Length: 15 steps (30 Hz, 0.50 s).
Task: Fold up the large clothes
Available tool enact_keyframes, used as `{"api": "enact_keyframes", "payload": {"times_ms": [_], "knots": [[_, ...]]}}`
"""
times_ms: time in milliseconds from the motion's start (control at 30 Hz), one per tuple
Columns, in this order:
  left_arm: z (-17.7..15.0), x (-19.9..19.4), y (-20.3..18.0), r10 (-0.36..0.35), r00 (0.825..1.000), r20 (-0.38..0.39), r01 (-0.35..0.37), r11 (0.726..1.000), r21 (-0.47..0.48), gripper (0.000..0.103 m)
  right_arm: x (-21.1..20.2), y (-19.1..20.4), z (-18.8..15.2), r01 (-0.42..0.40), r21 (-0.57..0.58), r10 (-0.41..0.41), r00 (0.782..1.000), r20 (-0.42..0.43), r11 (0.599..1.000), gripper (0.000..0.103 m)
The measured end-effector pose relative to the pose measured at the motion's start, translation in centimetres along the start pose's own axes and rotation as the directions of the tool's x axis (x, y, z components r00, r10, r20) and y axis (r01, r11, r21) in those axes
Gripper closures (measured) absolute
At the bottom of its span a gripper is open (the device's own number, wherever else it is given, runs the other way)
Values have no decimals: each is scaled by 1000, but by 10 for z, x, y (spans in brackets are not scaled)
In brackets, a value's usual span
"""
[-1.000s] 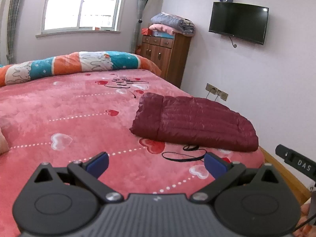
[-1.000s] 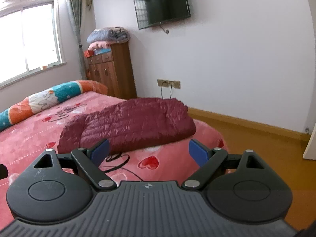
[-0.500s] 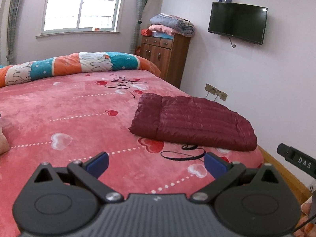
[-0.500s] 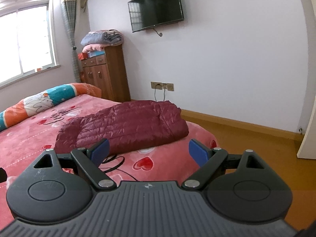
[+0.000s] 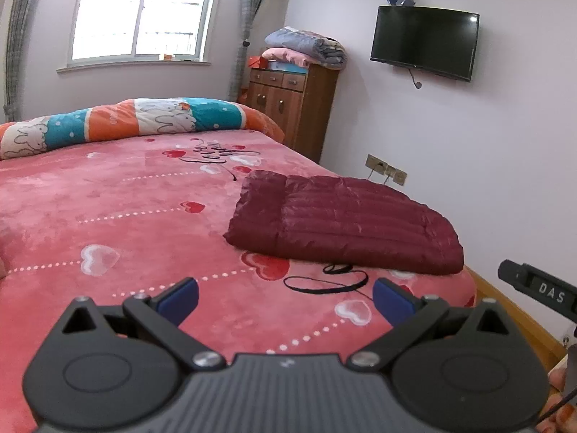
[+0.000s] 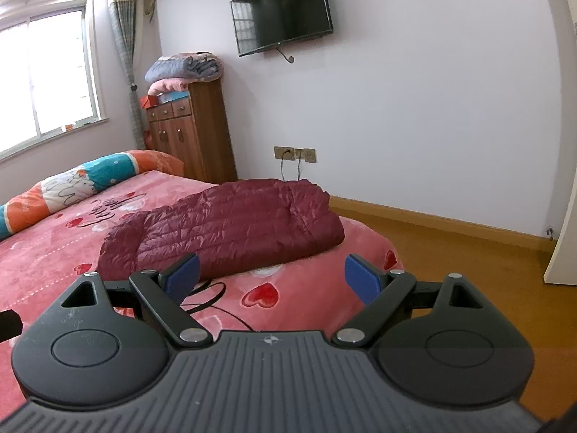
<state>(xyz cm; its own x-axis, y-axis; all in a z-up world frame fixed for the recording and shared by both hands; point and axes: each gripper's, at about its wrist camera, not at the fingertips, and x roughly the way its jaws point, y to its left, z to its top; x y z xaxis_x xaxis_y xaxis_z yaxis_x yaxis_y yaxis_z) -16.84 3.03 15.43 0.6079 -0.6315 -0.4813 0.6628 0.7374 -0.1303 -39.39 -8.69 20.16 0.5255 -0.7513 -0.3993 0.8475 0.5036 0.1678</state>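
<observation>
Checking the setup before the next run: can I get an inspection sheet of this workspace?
Surface: pink heart-print plush bedspread, smooth.
Job's things: dark red quilted down jacket, folded, near the bed's corner.
Clutter: striped rolled cartoon quilt at the far end.
Grippers: left tool and right tool both open, empty.
Cables: thin black looped cord beside the jacket.
Surroundings: brown wooden cabinet, black wall television.

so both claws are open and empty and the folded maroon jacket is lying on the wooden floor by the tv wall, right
Not quite. The folded maroon jacket lies on the pink bed, near its corner, not on the floor; the right wrist view shows it. The left claw and right claw are indeed open and empty.
</observation>
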Motion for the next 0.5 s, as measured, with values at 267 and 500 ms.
{"api": "enact_keyframes", "payload": {"times_ms": [267,500], "knots": [[-5,12,5,16,1000,-21,-16,1000,-16,1,5,-1,-1,-8,1,8,1000,-21,1000,0],[-13,28,21,48,998,-47,-50,998,-36,1,15,5,-3,-17,-18,16,998,-53,1000,0]]}}
